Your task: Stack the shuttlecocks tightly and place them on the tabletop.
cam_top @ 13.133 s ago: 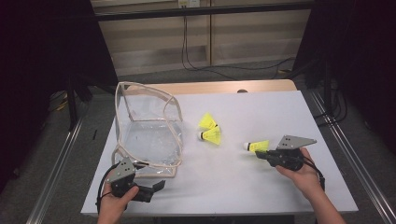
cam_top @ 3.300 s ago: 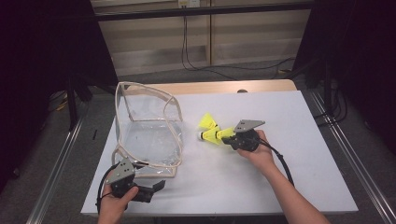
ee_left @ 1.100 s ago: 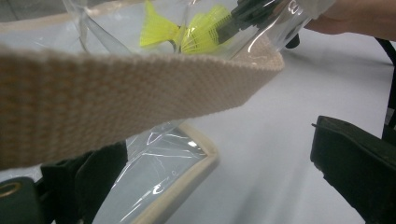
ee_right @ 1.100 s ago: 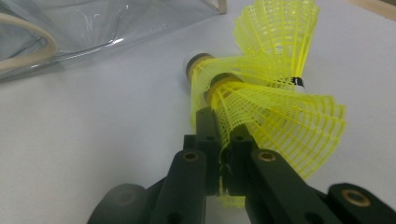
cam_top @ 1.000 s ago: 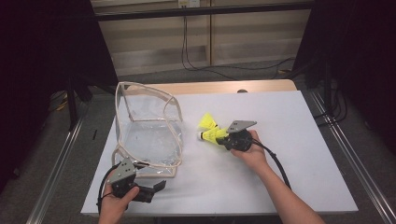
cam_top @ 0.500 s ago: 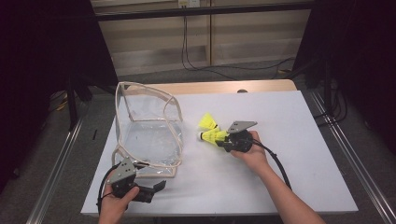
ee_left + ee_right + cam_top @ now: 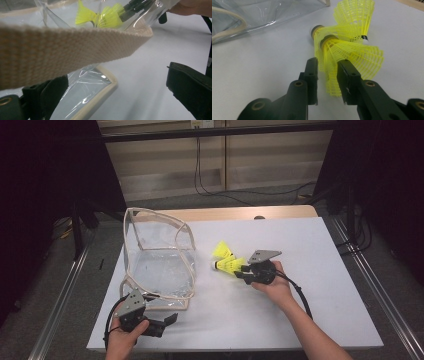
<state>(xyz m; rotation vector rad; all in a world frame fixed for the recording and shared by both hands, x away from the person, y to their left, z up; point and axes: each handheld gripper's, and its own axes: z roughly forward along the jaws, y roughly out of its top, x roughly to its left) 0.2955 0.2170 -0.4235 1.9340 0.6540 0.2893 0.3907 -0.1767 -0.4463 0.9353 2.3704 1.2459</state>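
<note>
Three yellow shuttlecocks lie together mid-table, right of a clear bag (image 7: 160,265) with beige trim. The nearest shuttlecock (image 7: 352,56) is nested against a second one (image 7: 319,30), and the third (image 7: 355,15) lies behind them. My right gripper (image 7: 327,62) has the nearest one's skirt between its jaws, which have just been opening and stand a little apart. In the high view the right gripper (image 7: 241,271) sits at the shuttlecocks (image 7: 227,264). My left gripper (image 7: 167,324) rests open at the bag's near edge, and the bag's corner (image 7: 100,82) lies between its wide jaws.
A beige strap (image 7: 62,47) of the bag crosses close in front of the left gripper view. The white table (image 7: 310,250) stretches bare to the right and toward the front. Dark frame rails run along both sides of the table.
Since the earliest frame the right gripper has brought a shuttlecock from the table's right side to the two beside the bag. Over the last second neither hand has shifted visibly.
</note>
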